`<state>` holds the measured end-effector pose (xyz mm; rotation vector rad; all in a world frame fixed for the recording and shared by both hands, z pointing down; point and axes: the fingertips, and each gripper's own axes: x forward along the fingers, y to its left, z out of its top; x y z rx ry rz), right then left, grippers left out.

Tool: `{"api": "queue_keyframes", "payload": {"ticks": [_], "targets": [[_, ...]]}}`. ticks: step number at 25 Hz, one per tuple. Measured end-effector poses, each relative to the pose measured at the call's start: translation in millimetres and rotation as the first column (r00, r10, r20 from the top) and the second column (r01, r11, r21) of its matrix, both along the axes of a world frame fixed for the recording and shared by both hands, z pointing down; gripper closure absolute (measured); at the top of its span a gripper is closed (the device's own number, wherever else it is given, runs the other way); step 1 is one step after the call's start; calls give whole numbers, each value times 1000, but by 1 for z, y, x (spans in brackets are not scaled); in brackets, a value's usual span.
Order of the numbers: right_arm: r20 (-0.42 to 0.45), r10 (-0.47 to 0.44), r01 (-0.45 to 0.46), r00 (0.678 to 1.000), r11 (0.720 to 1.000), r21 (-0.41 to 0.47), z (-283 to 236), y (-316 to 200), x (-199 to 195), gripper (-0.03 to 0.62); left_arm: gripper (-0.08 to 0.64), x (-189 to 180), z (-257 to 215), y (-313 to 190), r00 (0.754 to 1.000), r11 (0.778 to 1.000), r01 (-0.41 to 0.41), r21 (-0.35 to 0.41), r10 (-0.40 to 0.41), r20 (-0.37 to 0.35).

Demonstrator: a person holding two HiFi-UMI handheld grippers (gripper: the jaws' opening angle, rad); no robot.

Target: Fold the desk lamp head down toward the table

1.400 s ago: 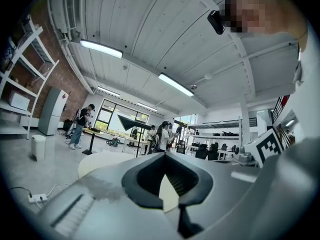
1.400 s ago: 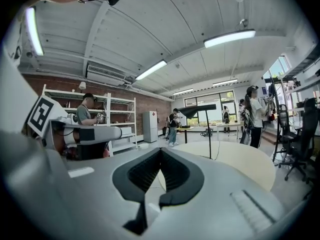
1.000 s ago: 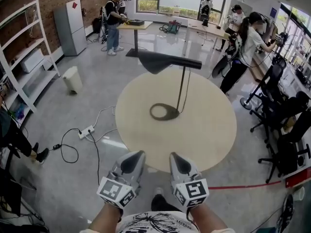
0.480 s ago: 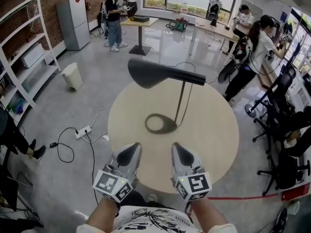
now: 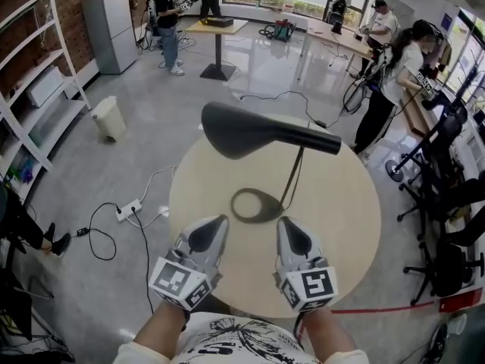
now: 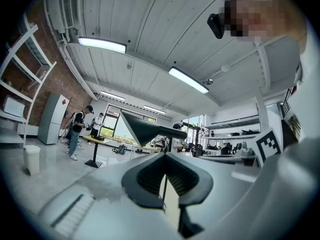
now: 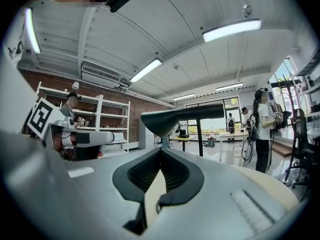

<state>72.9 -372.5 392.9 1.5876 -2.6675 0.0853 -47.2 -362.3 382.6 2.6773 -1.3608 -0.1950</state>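
— Where do we stand?
— Bottom centre: our left gripper (image 5: 214, 226) and right gripper (image 5: 288, 230) are both pressed together, pinching nothing.
— And the lamp head (image 5: 242, 131)?
— Upper middle, level above the tabletop (image 5: 337, 218), well apart from us (not yet touched). We should pin the base (image 5: 255, 205) and push the head down slowly.

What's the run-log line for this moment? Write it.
lamp head: up, untouched | left hand-held gripper: shut, empty | right hand-held gripper: shut, empty

Ceiling strip lights (image 6: 189, 80) glowing bright; daylight glaring off floor (image 5: 258, 59); fisheye bending edges, corners vignetting; foreground blurring.
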Motion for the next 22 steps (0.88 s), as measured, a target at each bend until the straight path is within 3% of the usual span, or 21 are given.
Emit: {"api": "queue_keyframes", "payload": {"ticks": [6,10,17,22], "targets": [[-11,14,-14,1000,1000,-4,-1,-40,-12,584,554,-13,-11,-50,1000,1000,-10,22,10,9],[-7,24,-24,1000,1000,2,-10,-60,-17,584,554,-25,-45,-83,1000,998,9,59,-11,26],[-11,32,-32,999,999,-10,-12,-82,-33,584,554,-41,-96,-132,997,990,14,142,-25,75],[-41,36,-38,998,999,-35,1,-90,-35,584,554,-45,-112,-154,991,986,29,161,-50,126]]}}
